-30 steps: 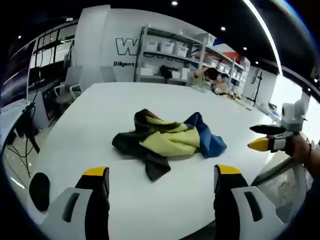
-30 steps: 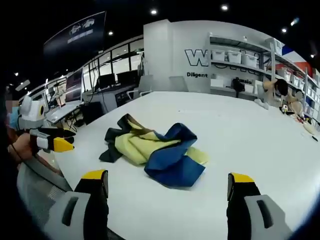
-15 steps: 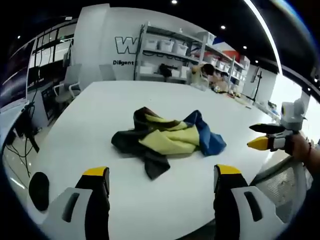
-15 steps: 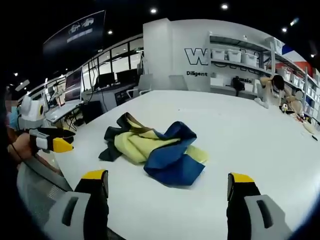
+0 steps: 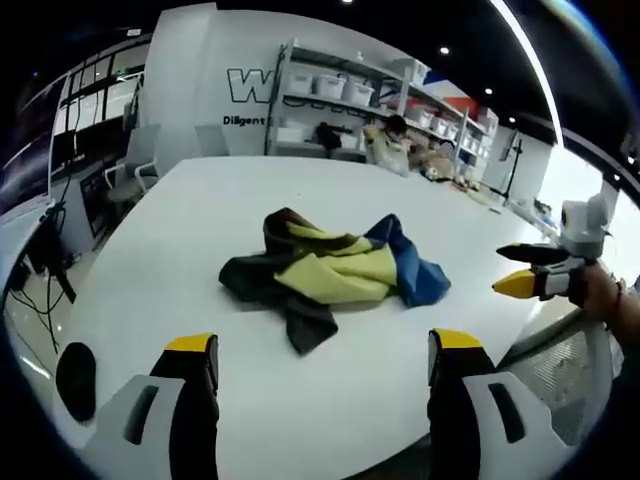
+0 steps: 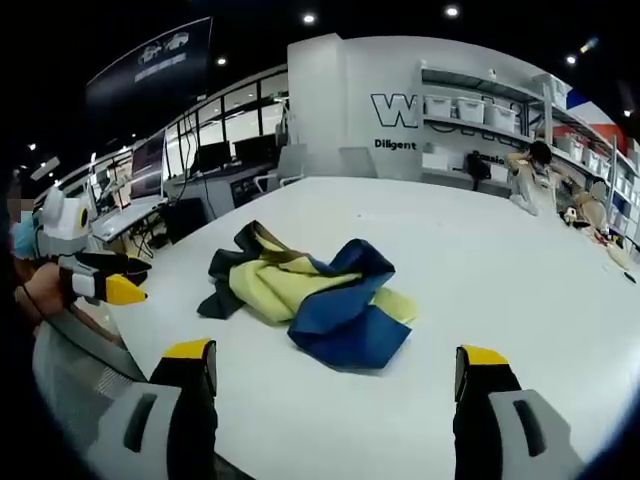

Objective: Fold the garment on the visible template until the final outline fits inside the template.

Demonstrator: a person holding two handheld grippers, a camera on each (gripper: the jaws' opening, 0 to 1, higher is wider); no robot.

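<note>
A crumpled soft yellow, blue and black cloth garment (image 5: pixel 330 275) lies on the smooth white worktop (image 5: pixel 180 230), well ahead of both released claws: left claw (image 5: pixel 315 345), right claw (image 6: pixel 335 352).

garment (image 5: pixel 335 276): soft matt cloth in yellow, blue and dark panels, crumpled into loose folds, no sheen.
table (image 5: pixel 200 220): smooth white top, faintly glossy, a pale glare across it in the right gripper view (image 6: pixel 520 270).
left tongs (image 5: pixel 325 350): grey plastic-looking bodies, smooth and matt, black inner faces, yellow tips.
right tongs (image 6: pixel 335 358): same grey smooth shells, black faces, yellow caps.
shelving (image 5: pixel 340 100): thin metal-looking frame, pale translucent-looking plastic bins on it.
chair back (image 6: pixel 85 385): grey mesh weave, rough-looking.
</note>
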